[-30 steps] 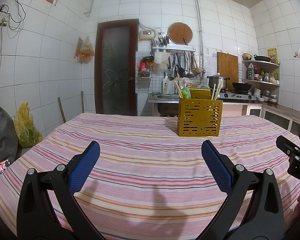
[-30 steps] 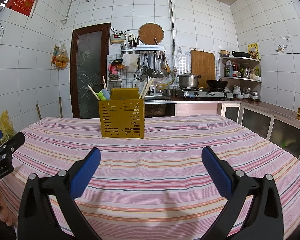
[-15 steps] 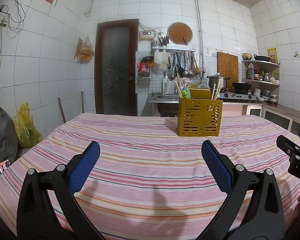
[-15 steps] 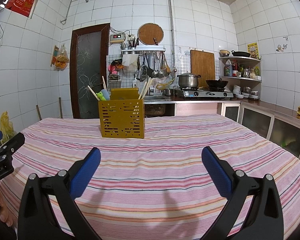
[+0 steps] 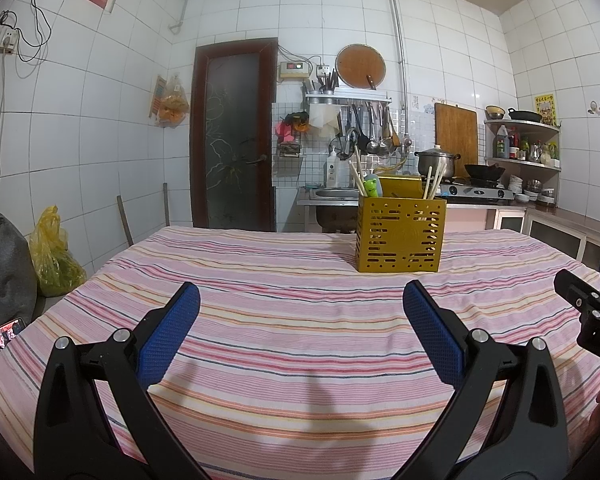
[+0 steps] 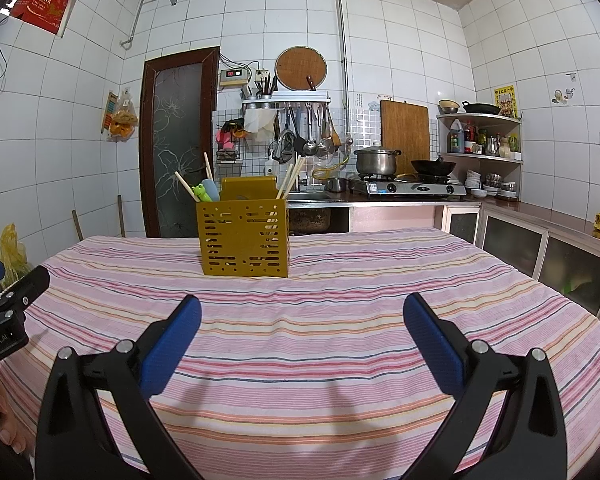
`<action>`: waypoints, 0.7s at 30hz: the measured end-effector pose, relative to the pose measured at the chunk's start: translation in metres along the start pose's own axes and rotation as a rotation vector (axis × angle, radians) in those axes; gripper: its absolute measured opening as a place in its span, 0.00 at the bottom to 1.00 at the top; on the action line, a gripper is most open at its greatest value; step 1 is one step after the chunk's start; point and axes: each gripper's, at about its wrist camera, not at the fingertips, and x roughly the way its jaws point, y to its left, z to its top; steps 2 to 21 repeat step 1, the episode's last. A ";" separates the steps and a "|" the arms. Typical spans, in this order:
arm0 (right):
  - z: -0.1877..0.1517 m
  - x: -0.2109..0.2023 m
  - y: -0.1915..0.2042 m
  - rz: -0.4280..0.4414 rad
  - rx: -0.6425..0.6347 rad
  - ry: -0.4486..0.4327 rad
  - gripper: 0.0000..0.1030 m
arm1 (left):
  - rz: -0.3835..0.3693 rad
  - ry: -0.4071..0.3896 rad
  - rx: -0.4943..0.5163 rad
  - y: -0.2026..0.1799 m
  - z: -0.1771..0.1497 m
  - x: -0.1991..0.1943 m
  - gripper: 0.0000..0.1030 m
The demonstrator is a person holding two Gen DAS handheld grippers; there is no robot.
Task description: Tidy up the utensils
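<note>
One striped tablecloth (image 5: 284, 280), white-tiled kitchen wall (image 5: 440, 40)

Home kitchen, white tiled walls, gas stove (image 6: 408, 188) with pot (image 6: 376, 161), hanging ladles (image 6: 310, 130), sink (image 5: 336, 193)

Mustard-yellow perforated caddy (image 5: 400, 236), pink striped tablecloth (image 5: 300, 320), blue-padded black tongs (image 5: 300, 320)

Yellow perforated caddy (image 5: 400, 236) upright on the striped cloth — chopsticks (image 6: 290, 179) inside.
</note>
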 end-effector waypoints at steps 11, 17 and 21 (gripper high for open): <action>0.000 0.000 0.000 0.000 0.000 0.000 0.96 | 0.000 0.000 0.001 0.000 0.000 0.000 0.95; 0.000 0.000 0.000 0.000 0.000 0.000 0.96 | 0.000 0.000 0.001 0.000 0.000 0.000 0.95; 0.000 0.000 0.000 0.000 0.000 0.000 0.96 | 0.000 0.000 0.001 0.000 0.000 0.000 0.95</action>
